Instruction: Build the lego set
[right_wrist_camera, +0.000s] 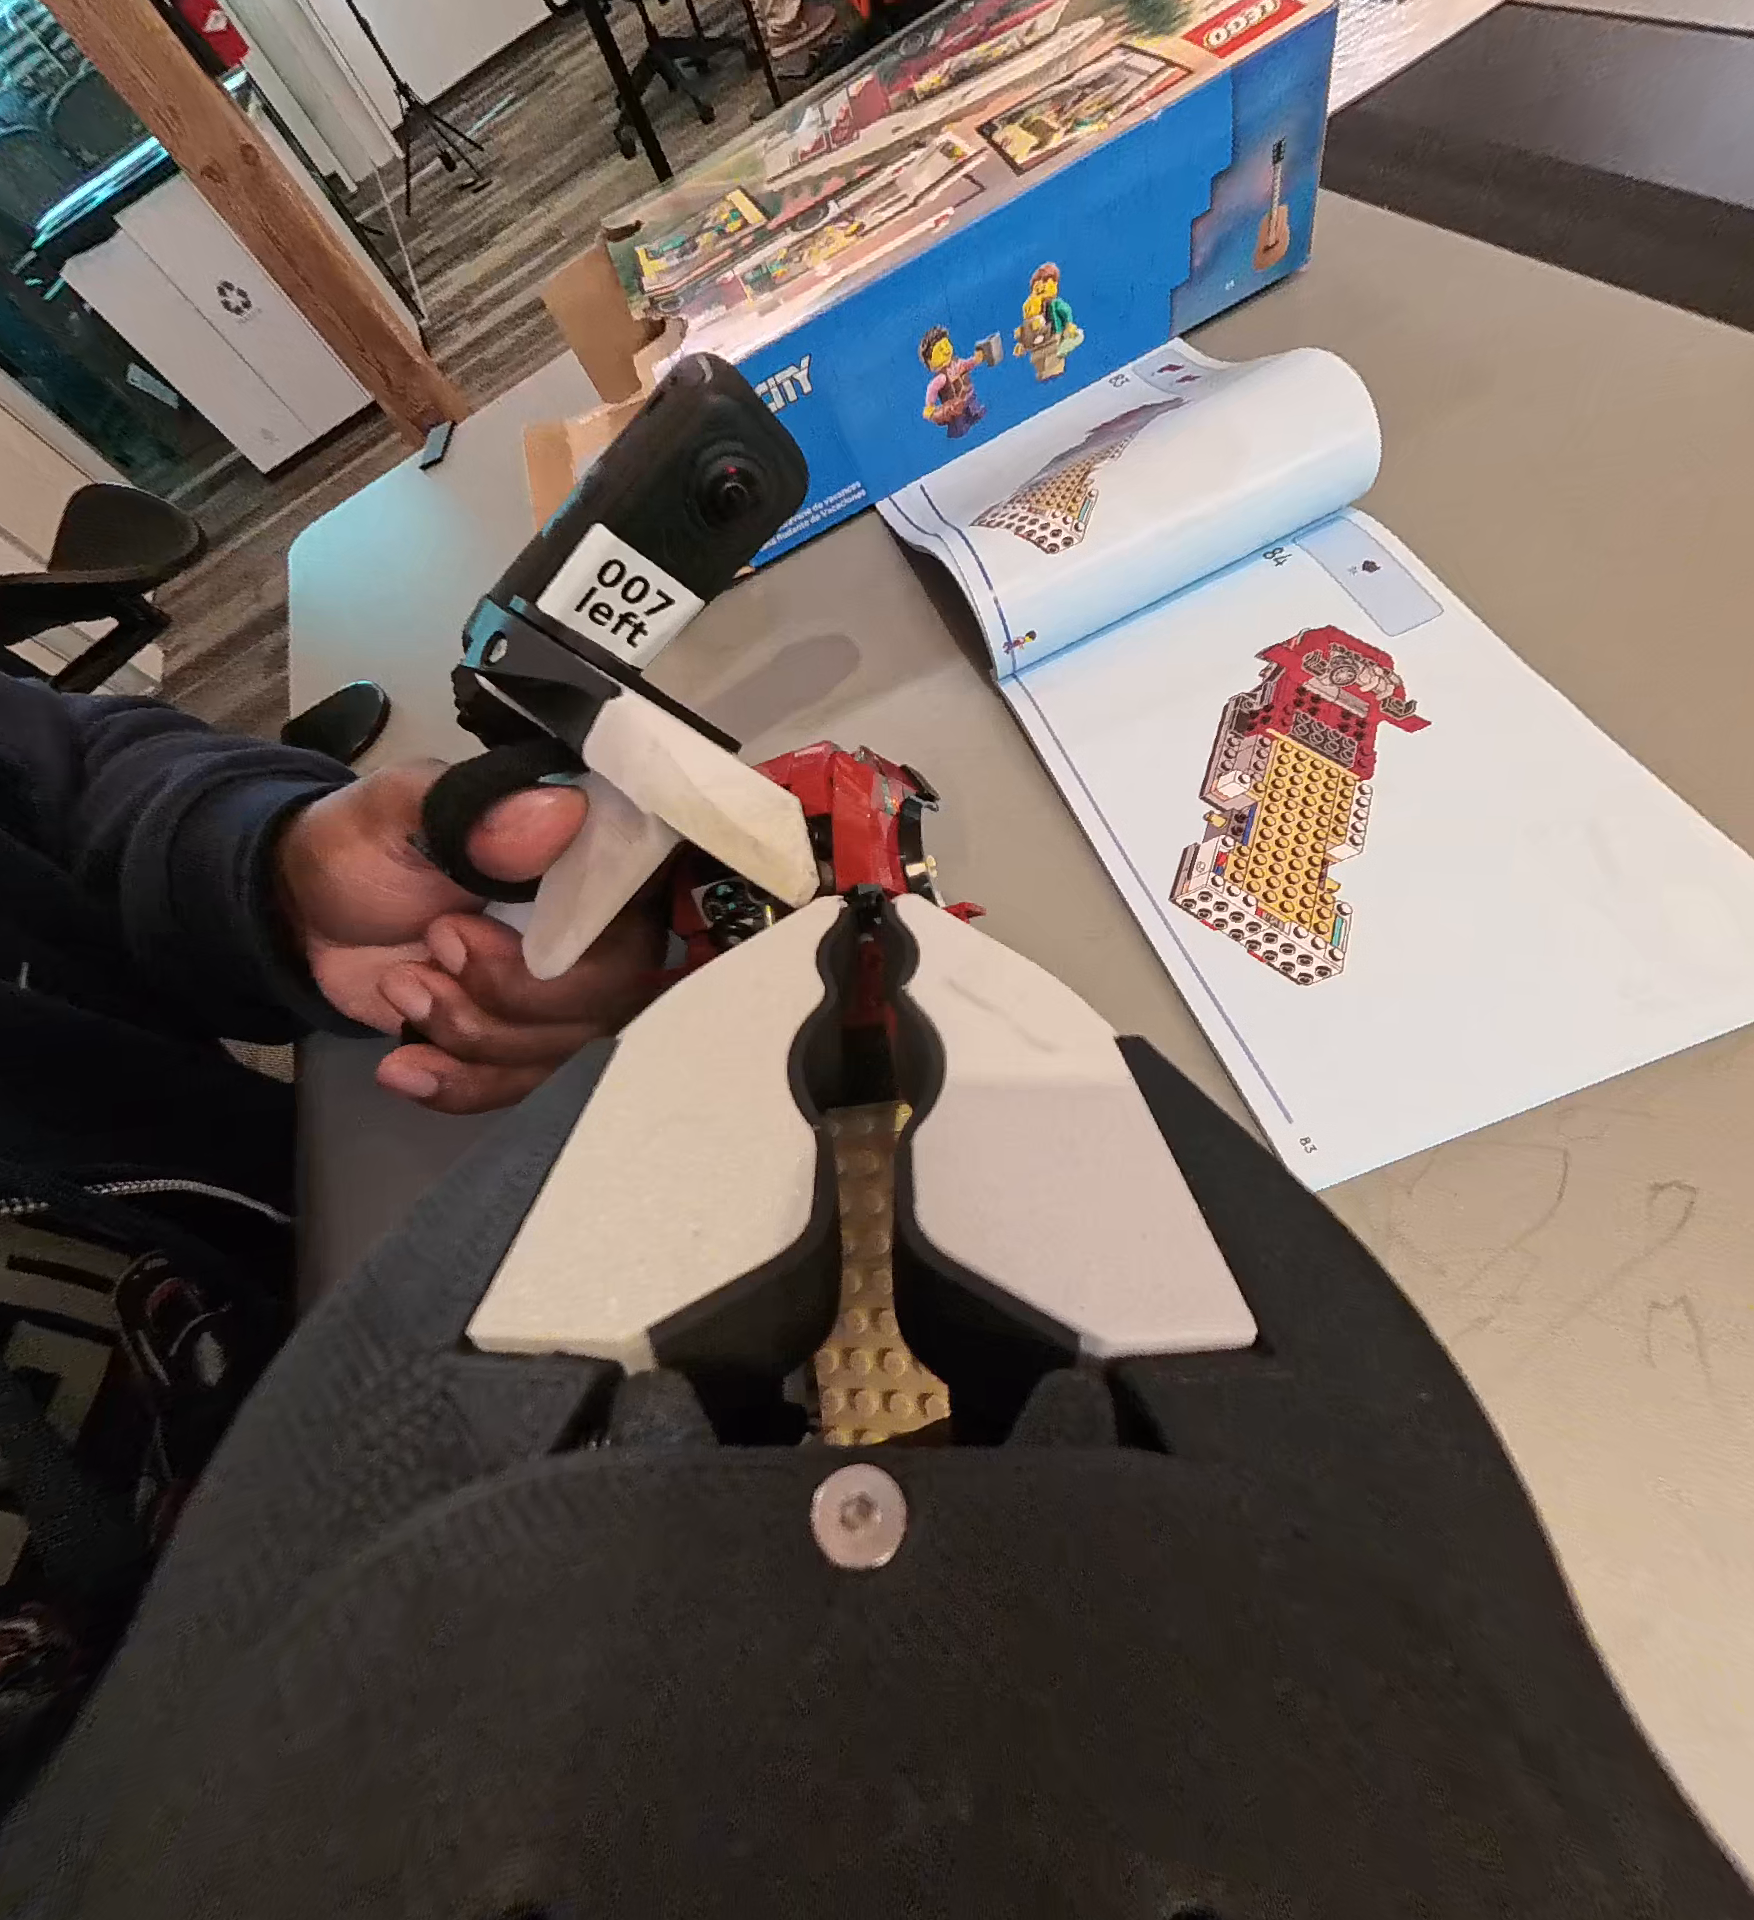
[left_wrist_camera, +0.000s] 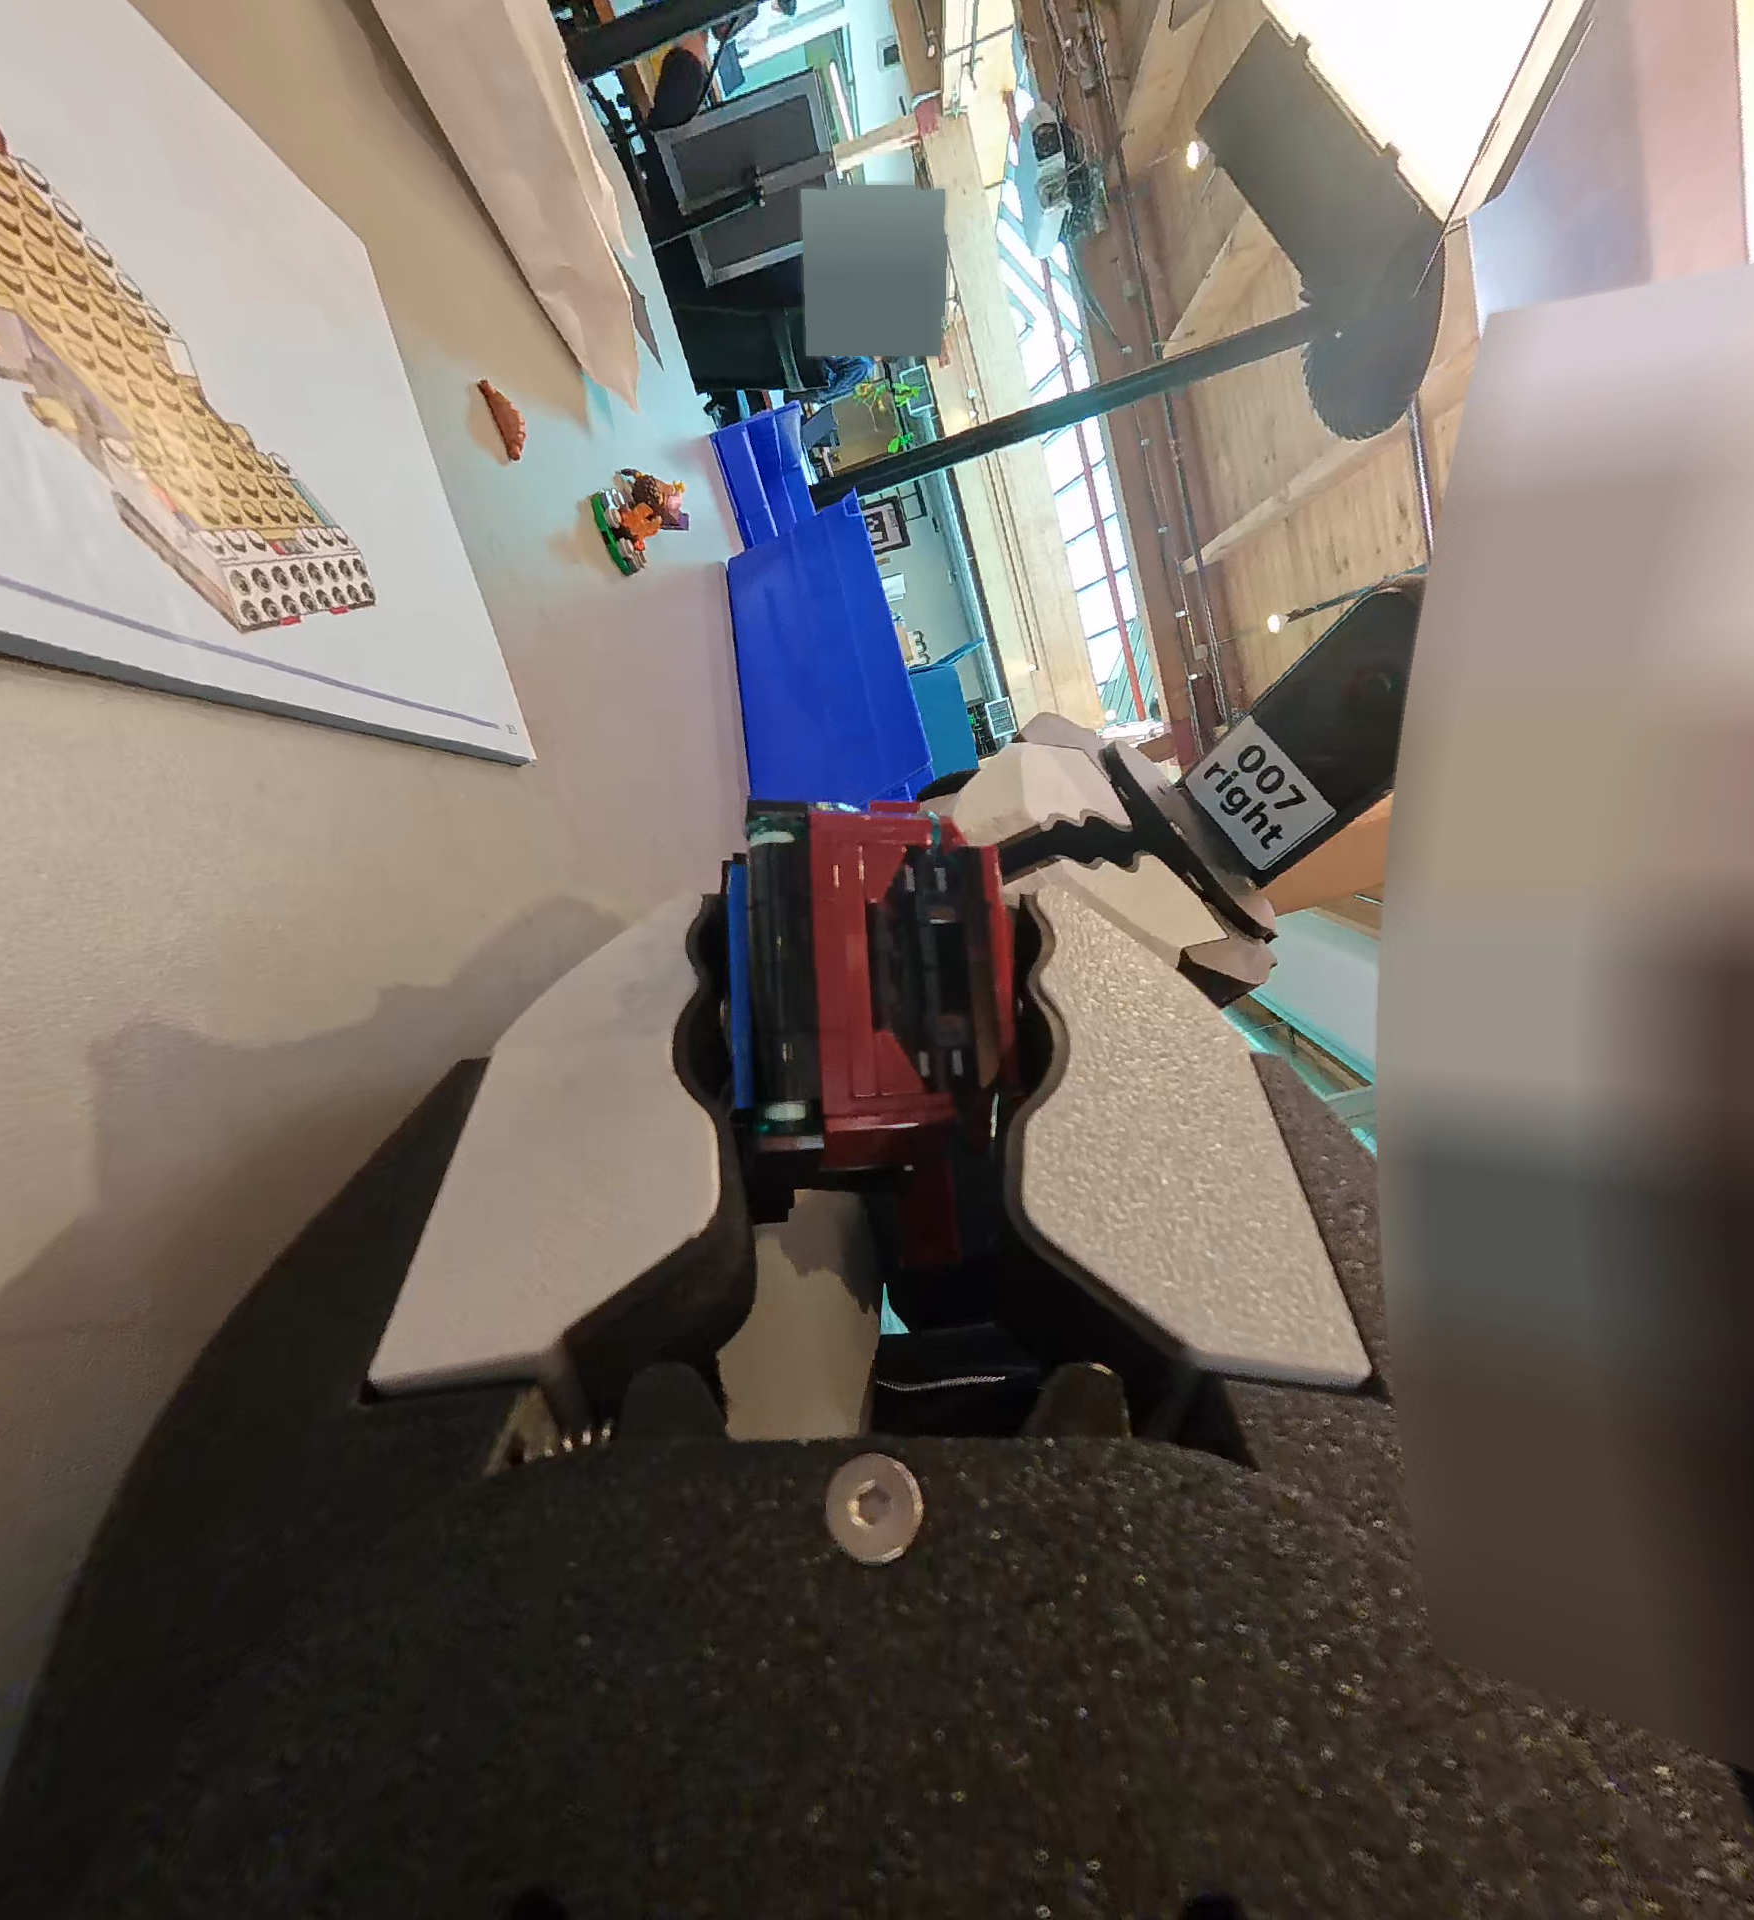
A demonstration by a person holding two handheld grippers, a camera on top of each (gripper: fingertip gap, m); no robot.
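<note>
A red and black brick model (left_wrist_camera: 873, 987) sits between the fingers of my left gripper (left_wrist_camera: 868, 914), which is shut on it, one pad on its blue side and one on its red side. In the right wrist view the left gripper (right_wrist_camera: 670, 914), held by a hand (right_wrist_camera: 385, 914), carries the model (right_wrist_camera: 852, 800) above the grey table (right_wrist_camera: 1475, 1403). My right gripper (right_wrist_camera: 865, 906) is nearly closed, its tips pinching a small dark piece (right_wrist_camera: 864, 896) at the model's edge. It also shows in the left wrist view (left_wrist_camera: 956, 810) at the model's top corner. A tan studded plate (right_wrist_camera: 868, 1299) shows under its fingers.
An open instruction booklet (right_wrist_camera: 1372, 831) lies on the table to the right, with the blue set box (right_wrist_camera: 1008, 260) behind it. Blue bins (left_wrist_camera: 811, 644), a small figure (left_wrist_camera: 639, 514) and a brown piece (left_wrist_camera: 504, 416) sit farther off. A person's dark sleeve (right_wrist_camera: 73, 831) is at the left. Less than 4 cm separates the two grippers' tips.
</note>
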